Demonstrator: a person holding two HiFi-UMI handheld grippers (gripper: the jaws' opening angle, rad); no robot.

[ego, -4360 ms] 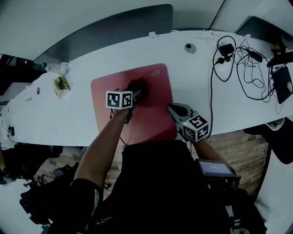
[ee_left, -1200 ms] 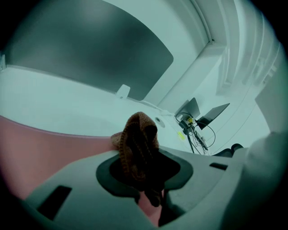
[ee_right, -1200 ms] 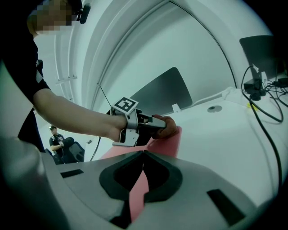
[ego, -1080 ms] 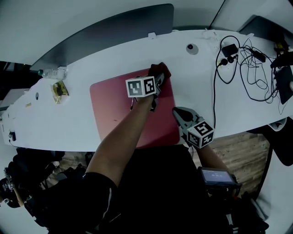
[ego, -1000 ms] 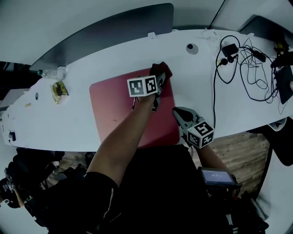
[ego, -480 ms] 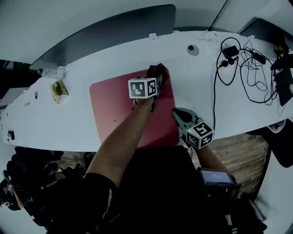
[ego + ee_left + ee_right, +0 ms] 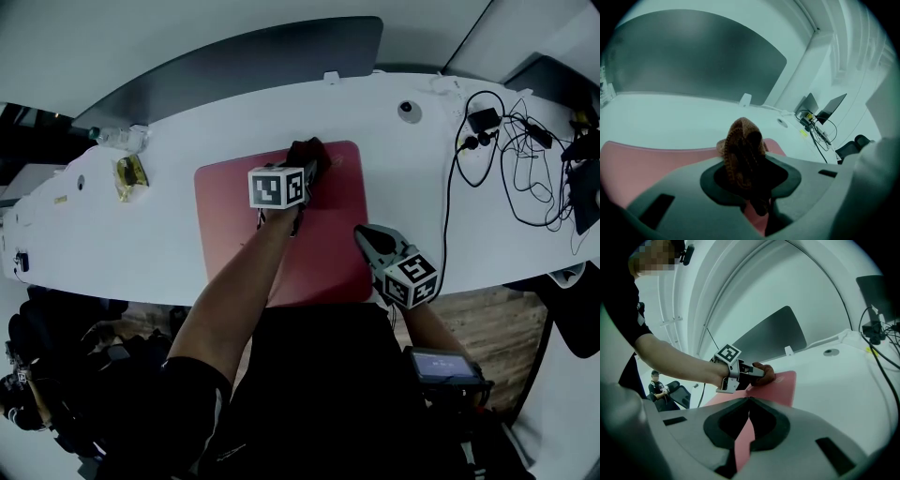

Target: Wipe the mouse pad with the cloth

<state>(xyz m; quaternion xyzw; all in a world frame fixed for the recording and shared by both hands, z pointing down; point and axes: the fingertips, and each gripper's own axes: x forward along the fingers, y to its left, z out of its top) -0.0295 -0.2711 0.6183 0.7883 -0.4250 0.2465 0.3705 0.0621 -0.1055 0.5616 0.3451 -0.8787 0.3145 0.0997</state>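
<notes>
On the white desk [image 7: 141, 244], the left gripper [image 7: 309, 169], clamped on the crumpled brown cloth [image 7: 307, 151], has slid left along the far edge of the red rectangular mouse pad [image 7: 230, 211], so wiping continues; the right gripper [image 7: 360, 232] is closed and empty.

Left forearm [image 7: 246, 281] reached forward, bare. Left gripper [image 7: 307, 172] jaws clamped on cloth [image 7: 306, 150]. Right gripper [image 7: 366, 236] sat close to the body, jaws pressed together.

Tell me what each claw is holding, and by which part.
The left claw is shut on the brown cloth, pinching a bunched fold of it, at the mouse pad's far edge. The right claw is shut and holds nothing.
</notes>
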